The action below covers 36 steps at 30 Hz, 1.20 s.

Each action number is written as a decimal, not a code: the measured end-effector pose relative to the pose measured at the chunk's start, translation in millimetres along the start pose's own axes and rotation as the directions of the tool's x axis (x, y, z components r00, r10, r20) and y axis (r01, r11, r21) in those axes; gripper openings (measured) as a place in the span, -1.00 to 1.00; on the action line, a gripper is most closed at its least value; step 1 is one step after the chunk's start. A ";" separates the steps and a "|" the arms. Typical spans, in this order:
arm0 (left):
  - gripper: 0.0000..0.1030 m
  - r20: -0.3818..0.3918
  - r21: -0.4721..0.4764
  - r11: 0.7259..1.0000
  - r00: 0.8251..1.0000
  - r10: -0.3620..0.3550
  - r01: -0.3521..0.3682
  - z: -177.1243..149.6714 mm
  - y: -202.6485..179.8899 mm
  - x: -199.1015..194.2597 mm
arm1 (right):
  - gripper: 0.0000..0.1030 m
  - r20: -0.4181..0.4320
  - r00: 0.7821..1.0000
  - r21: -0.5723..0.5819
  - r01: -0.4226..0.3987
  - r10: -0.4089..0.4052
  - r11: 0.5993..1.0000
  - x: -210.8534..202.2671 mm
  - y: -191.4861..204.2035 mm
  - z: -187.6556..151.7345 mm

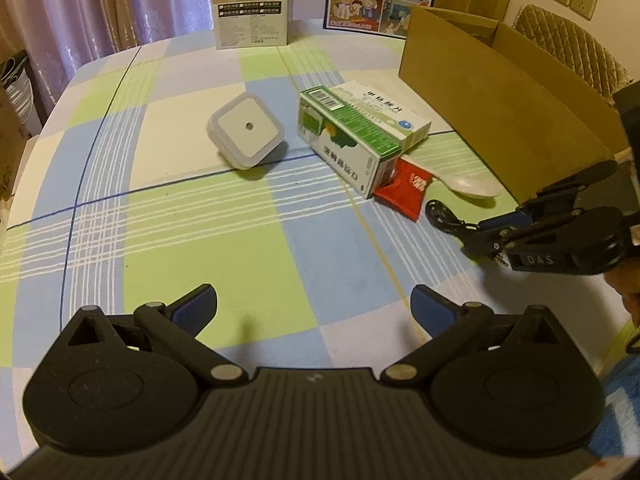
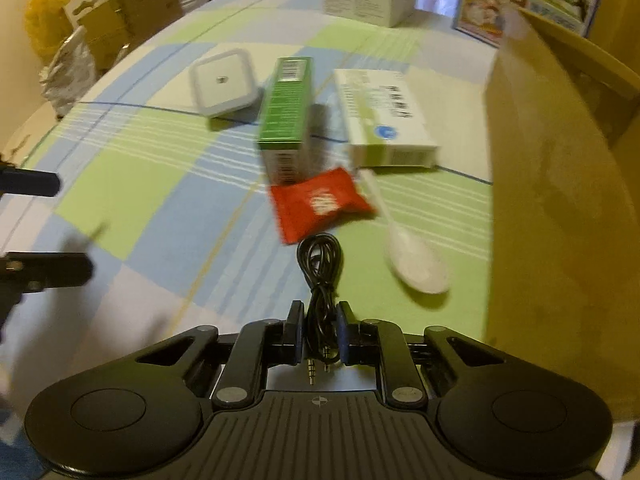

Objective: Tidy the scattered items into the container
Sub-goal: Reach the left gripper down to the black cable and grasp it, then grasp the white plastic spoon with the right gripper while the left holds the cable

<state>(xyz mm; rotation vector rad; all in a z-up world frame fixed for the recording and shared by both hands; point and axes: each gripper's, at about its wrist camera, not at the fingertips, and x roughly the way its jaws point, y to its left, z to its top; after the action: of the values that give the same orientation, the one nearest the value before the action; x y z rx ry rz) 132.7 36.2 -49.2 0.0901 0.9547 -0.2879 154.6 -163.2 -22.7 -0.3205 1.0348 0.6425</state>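
Pinching a bundled black cable (image 2: 320,276) near its plug end, the right gripper (image 2: 319,320) has its fingers closed tight on it, with the two jack plugs poking out behind the pads and the looped end sticking forward; the left gripper (image 1: 314,306) hovers above the tablecloth (image 1: 200,216) with fingers spread wide and nothing between them. Taking the cardboard box (image 1: 500,92) as the landmark: the cable is held just in front of its near corner; a white plastic spoon (image 2: 416,264) lies beside its front wall; a red sachet (image 2: 320,206) sits a little further out, touching the spoon handle; a green carton (image 1: 348,144) and a white medicine box (image 1: 384,114) lie side by side beyond that; a white square night light (image 1: 246,132) is furthest from the box. Risk, as I judge it: the grip is on a loose coil, so the loops could slip or unravel on the lift and snag the box rim; the dangling loop might also drag the sachet or spoon.
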 end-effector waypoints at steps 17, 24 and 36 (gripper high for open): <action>0.69 -0.058 -0.054 0.996 0.996 -0.073 0.070 1.7 -2.6 16.8 | -0.37 0.139 0.987 0.107 -0.091 0.076 0.990 -21.7 1.6 24.2; 0.26 -0.122 -0.017 0.994 0.986 -0.110 0.109 19.6 -34.3 50.7 | -0.08 0.134 0.991 0.112 -0.010 -0.005 0.994 -24.8 -25.6 26.5; -0.76 -0.150 0.047 0.998 0.988 -0.042 0.050 17.7 -29.5 62.8 | 0.10 0.059 0.990 -0.015 0.128 -0.127 0.992 7.5 -27.5 35.2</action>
<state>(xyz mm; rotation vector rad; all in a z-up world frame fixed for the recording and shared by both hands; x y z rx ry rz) 172.5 -8.4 -88.6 0.1379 1.0985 -0.3521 198.9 -163.1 -13.4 -0.3794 0.9457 0.5432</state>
